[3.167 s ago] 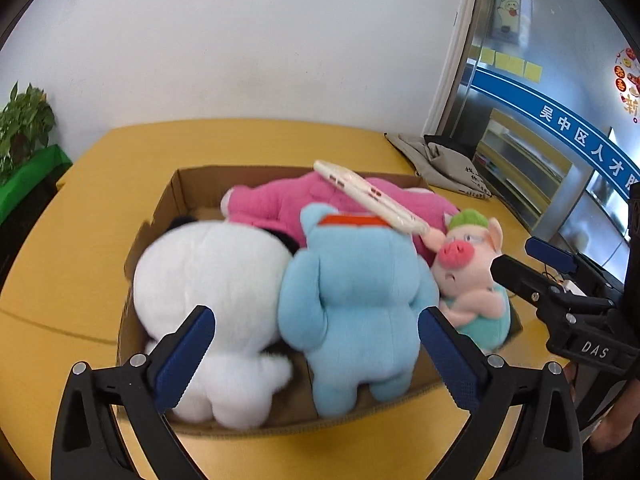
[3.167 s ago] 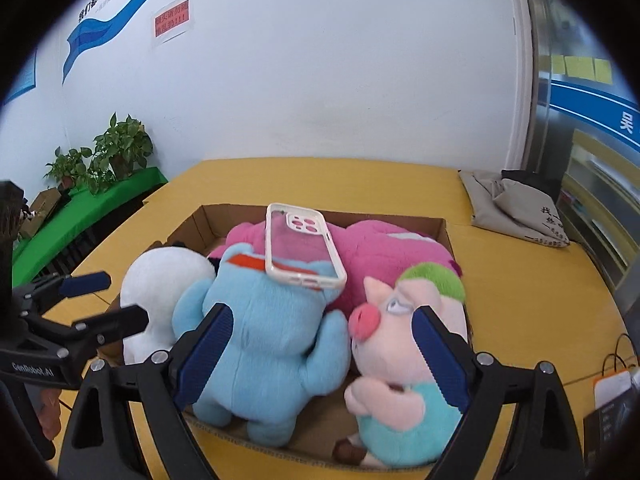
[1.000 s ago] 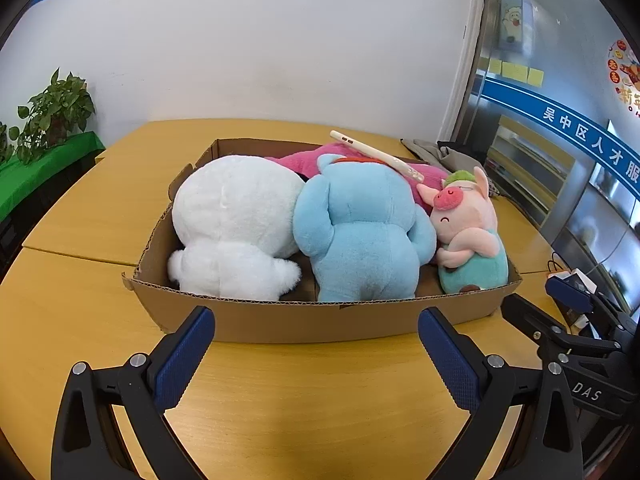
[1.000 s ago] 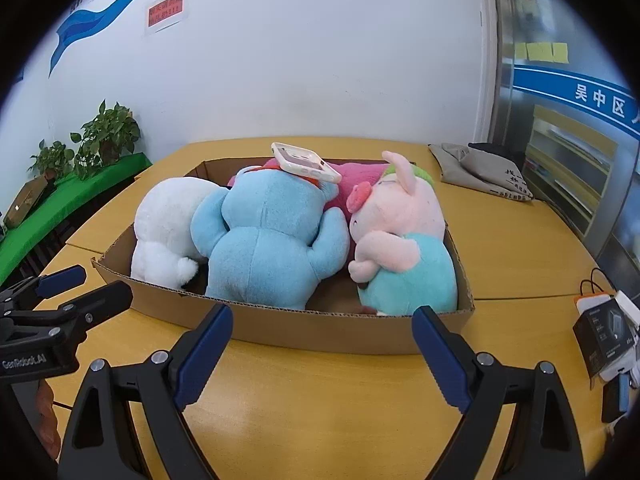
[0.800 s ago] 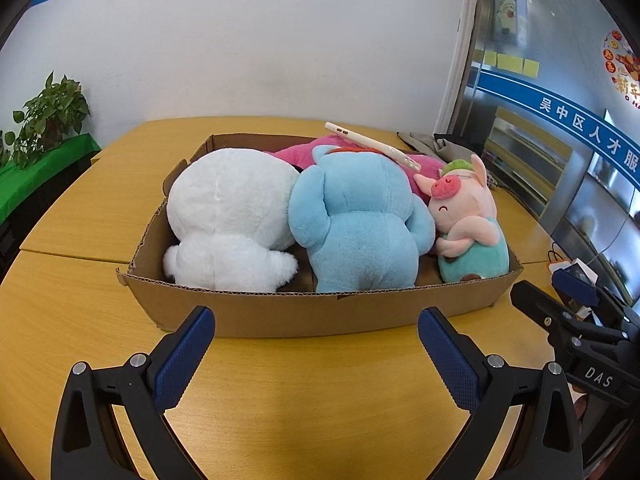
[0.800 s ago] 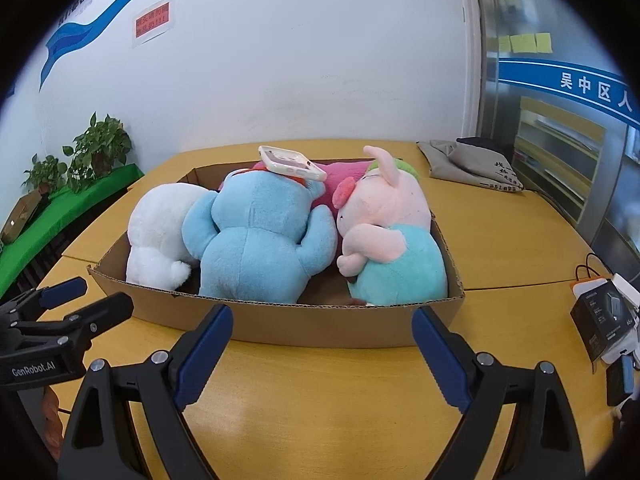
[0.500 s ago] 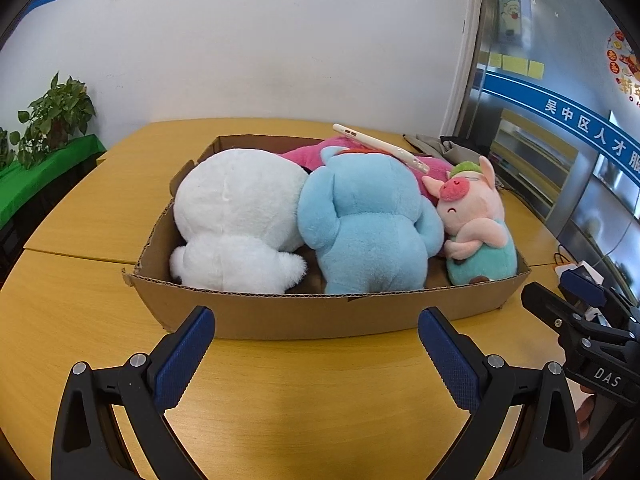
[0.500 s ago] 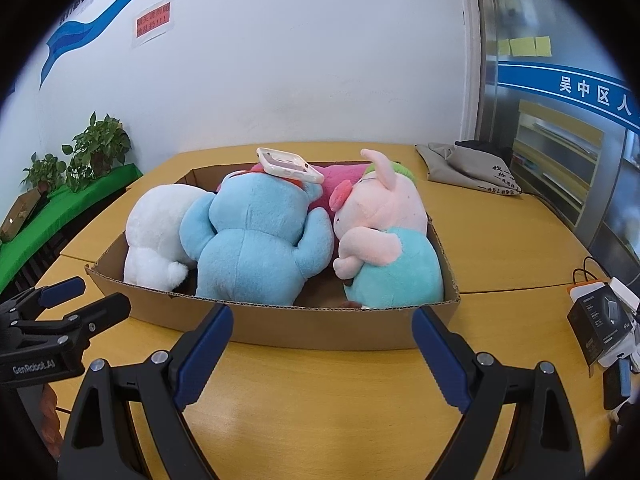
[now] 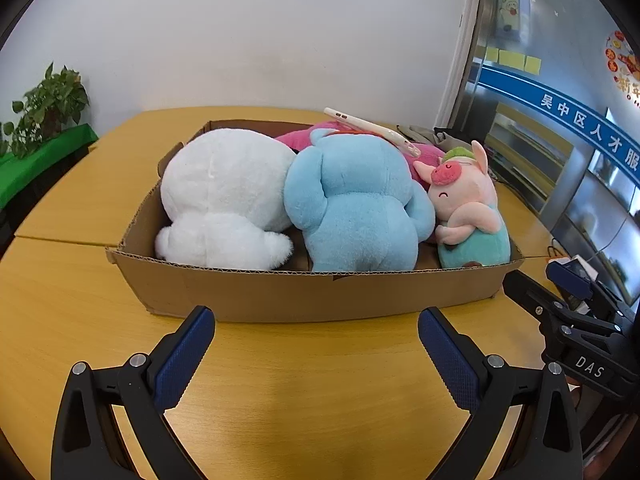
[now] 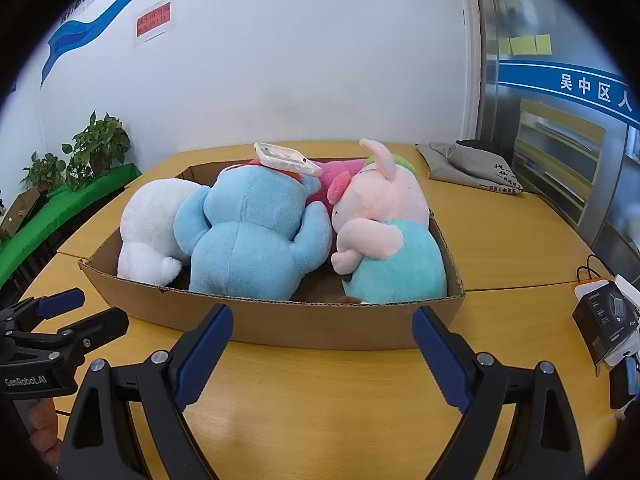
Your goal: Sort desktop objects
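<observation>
Above the bare surface (image 9: 320, 380), now pulled back from the cardboard box (image 9: 304, 292): left gripper (image 9: 316, 344) and right gripper (image 10: 322, 350) spread, empty; phone case (image 10: 286, 159) resting atop blue plush (image 10: 256, 232); sorting likely finished.

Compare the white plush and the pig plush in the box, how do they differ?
The white plush is plain white and bulkier; the pig plush is pink with a teal body and green cap, and smaller. The white plush shows no face from here; the pig's snout and closed eye are visible. Both sit in the cardboard box, flanking the blue plush.
</observation>
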Demonstrator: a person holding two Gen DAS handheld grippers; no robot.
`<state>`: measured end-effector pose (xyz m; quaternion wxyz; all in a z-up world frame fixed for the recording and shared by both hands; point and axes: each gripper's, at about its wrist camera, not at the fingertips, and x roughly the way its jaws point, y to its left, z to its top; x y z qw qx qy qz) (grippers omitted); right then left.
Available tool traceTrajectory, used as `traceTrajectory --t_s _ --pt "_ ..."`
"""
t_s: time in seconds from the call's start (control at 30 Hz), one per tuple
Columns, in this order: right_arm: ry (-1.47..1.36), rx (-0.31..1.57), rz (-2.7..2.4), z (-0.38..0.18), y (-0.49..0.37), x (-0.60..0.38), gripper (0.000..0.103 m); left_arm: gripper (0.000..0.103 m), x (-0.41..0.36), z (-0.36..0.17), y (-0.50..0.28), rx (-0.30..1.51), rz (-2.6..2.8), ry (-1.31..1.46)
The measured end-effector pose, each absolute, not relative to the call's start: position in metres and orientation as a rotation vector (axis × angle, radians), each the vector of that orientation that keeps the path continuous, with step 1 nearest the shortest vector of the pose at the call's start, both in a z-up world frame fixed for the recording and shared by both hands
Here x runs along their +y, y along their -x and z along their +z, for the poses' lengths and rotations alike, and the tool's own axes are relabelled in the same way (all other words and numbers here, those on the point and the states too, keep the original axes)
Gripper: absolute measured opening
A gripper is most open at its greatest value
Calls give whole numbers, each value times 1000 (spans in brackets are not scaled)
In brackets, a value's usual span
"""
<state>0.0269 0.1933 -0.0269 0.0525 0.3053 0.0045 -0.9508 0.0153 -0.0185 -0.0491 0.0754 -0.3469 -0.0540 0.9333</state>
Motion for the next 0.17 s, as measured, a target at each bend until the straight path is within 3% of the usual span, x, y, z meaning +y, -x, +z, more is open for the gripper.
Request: traceTrajectory --t_s 0.17 --pt "-940 16 -2884 -30 -26 193 91 103 -11 -53 -12 -94 2792 1061"
